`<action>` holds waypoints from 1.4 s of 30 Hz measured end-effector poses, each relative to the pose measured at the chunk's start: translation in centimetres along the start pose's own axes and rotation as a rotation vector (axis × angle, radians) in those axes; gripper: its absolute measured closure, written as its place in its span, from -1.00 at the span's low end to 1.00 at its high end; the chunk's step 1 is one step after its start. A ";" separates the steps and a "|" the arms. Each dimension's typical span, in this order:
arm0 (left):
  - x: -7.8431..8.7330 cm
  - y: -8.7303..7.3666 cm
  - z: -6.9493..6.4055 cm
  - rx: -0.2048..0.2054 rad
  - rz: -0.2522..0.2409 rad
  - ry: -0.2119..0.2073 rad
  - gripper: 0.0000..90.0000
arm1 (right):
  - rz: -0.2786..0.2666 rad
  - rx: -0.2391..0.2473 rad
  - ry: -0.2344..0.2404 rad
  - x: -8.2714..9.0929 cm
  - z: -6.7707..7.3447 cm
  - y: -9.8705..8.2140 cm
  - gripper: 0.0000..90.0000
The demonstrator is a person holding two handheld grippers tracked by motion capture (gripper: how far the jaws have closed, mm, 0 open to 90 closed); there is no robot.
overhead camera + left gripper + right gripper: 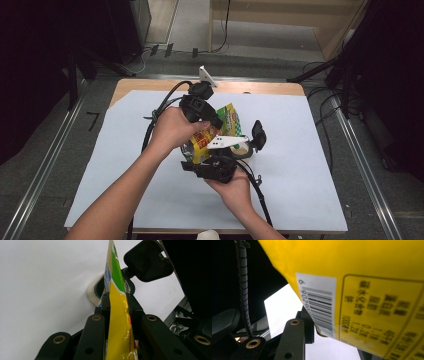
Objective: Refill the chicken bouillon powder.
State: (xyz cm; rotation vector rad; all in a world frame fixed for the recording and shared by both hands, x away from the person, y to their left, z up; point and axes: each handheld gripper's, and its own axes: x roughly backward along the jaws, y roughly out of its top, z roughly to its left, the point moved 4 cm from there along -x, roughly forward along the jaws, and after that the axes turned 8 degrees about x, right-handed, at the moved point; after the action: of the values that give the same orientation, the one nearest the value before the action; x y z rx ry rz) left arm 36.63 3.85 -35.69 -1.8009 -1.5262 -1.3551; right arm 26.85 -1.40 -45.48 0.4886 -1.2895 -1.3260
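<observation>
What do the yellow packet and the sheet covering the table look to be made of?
Yellow packet: glossy plastic film, judging by its sheen, creases and printed barcode. White sheet: matte and flat, with no glare; probably paper, possibly thin plastic.

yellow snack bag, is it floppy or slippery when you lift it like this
Probably floppy: the yellow snack bag is thin film, seen edge-on where the left gripper pinches it. Its glossy surface suggests some slip. It looks light, hanging between the left gripper and the right gripper.
</observation>
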 end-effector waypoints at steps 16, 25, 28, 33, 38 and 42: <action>-0.2 0.5 -1.1 -0.016 0.009 0.023 0.79 | -0.028 -0.035 0.018 0.4 0.0 0.2 0.54; -0.2 0.4 -1.3 -0.024 0.014 0.028 0.78 | -0.029 -0.031 0.014 0.4 -0.1 0.1 0.54; -0.2 0.4 -1.5 -0.027 0.018 0.026 0.78 | -0.031 -0.035 0.015 0.4 0.0 0.1 0.54; -0.3 0.3 -1.8 -0.041 0.024 0.029 0.77 | -0.036 -0.039 0.016 0.4 0.0 0.0 0.54; -0.3 0.2 -1.7 -0.039 0.018 0.027 0.77 | -0.033 -0.035 0.016 0.4 0.0 0.0 0.55; -0.2 0.0 -1.5 -0.037 0.013 0.017 0.77 | -0.024 -0.021 0.018 0.3 0.1 -0.2 0.55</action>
State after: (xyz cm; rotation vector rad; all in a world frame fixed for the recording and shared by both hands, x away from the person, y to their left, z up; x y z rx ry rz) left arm 36.00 2.53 -35.19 -1.8135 -1.4875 -1.3973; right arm 26.60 -1.71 -45.48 0.5014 -1.2576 -1.3509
